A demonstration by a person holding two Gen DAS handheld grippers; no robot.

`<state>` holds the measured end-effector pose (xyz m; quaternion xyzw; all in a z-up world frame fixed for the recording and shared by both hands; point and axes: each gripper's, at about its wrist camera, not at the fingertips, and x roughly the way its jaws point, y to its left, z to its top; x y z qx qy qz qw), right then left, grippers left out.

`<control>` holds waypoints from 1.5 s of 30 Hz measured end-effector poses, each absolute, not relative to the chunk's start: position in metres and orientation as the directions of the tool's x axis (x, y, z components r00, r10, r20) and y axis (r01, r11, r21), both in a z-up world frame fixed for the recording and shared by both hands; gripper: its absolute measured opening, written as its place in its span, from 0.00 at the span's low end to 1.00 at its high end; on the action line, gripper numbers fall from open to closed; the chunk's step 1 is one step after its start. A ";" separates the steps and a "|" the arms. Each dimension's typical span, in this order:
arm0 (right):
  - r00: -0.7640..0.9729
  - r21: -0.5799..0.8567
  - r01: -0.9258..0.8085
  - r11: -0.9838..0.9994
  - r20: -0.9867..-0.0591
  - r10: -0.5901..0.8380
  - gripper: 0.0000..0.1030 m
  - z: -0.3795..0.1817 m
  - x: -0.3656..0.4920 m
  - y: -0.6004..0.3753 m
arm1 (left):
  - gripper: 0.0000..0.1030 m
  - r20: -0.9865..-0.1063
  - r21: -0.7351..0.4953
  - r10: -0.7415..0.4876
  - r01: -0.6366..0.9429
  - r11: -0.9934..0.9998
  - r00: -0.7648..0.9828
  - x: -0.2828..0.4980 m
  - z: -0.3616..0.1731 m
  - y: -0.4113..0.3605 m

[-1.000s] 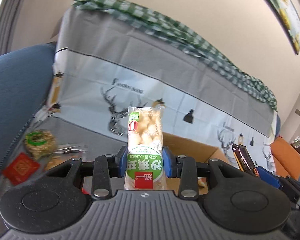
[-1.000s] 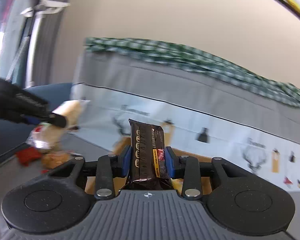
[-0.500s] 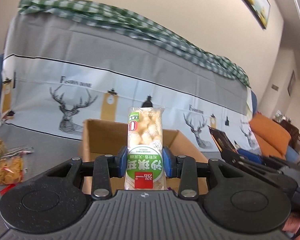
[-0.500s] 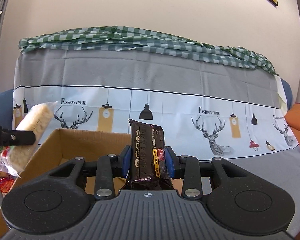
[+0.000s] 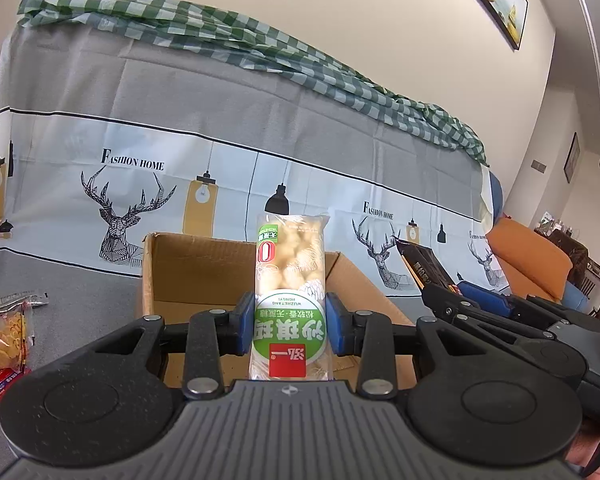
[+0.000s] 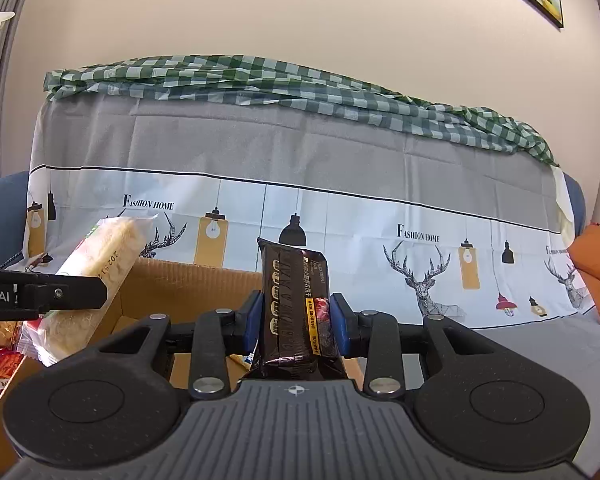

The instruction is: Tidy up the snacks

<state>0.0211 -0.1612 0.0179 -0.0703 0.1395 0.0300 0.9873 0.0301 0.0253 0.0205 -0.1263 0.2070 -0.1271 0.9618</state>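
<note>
My left gripper [image 5: 290,326] is shut on a clear snack pack with a green label [image 5: 289,276], held upright above the open cardboard box [image 5: 204,268]. My right gripper [image 6: 296,322] is shut on a dark brown snack bar pack [image 6: 294,300], also upright over the box [image 6: 180,284]. The right gripper and its dark pack [image 5: 424,268] show at the right of the left wrist view. The left gripper's pack [image 6: 96,276] shows at the left of the right wrist view.
The box sits on a sofa seat covered by a grey cloth with deer prints [image 5: 260,128]. Loose snack bags [image 5: 2,332] lie on the seat left of the box. An orange cushion [image 5: 528,256] lies at the right.
Both grippers have swung right from the loose snacks to face the box and moved closer over it. Each still holds its pack.
</note>
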 end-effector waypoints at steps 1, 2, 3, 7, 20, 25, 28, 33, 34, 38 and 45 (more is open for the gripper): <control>0.959 -0.132 -0.079 0.988 -0.280 0.039 0.36 0.018 0.021 -0.161 | 0.39 -0.366 -0.296 -0.297 0.192 0.936 0.882 0.030 0.021 0.025; 0.959 -0.134 -0.078 0.988 -0.280 0.038 0.36 0.018 0.021 -0.160 | 0.39 -0.365 -0.296 -0.297 0.193 0.936 0.882 0.030 0.021 0.025; 0.959 -0.135 -0.078 0.988 -0.280 0.038 0.36 0.018 0.021 -0.160 | 0.39 -0.364 -0.294 -0.297 0.194 0.936 0.883 0.030 0.021 0.025; 0.959 -0.133 -0.078 0.988 -0.280 0.038 0.36 0.018 0.021 -0.160 | 0.39 -0.363 -0.292 -0.298 0.196 0.936 0.883 0.029 0.022 0.025; 0.959 -0.137 -0.079 0.987 -0.282 0.038 0.36 0.016 0.021 -0.159 | 0.39 -0.361 -0.291 -0.302 0.202 0.935 0.882 0.028 0.022 0.023; 0.959 -0.137 -0.078 0.987 -0.281 0.037 0.36 0.016 0.021 -0.159 | 0.39 -0.359 -0.290 -0.304 0.204 0.935 0.883 0.028 0.023 0.022; 0.959 -0.138 -0.078 0.987 -0.281 0.036 0.36 0.016 0.021 -0.159 | 0.39 -0.359 -0.292 -0.305 0.204 0.935 0.882 0.028 0.023 0.022; 0.960 -0.140 -0.079 0.987 -0.278 0.037 0.36 0.015 0.021 -0.159 | 0.39 -0.358 -0.293 -0.306 0.206 0.934 0.882 0.028 0.024 0.020; 0.960 -0.141 -0.081 0.987 -0.277 0.040 0.36 0.016 0.021 -0.159 | 0.39 -0.357 -0.291 -0.306 0.206 0.934 0.882 0.028 0.024 0.021; 0.961 -0.142 -0.082 0.986 -0.275 0.040 0.36 0.016 0.021 -0.158 | 0.38 -0.356 -0.292 -0.306 0.206 0.934 0.883 0.027 0.024 0.020; 0.961 -0.143 -0.083 0.986 -0.274 0.042 0.36 0.016 0.021 -0.158 | 0.39 -0.353 -0.293 -0.311 0.211 0.932 0.882 0.027 0.024 0.021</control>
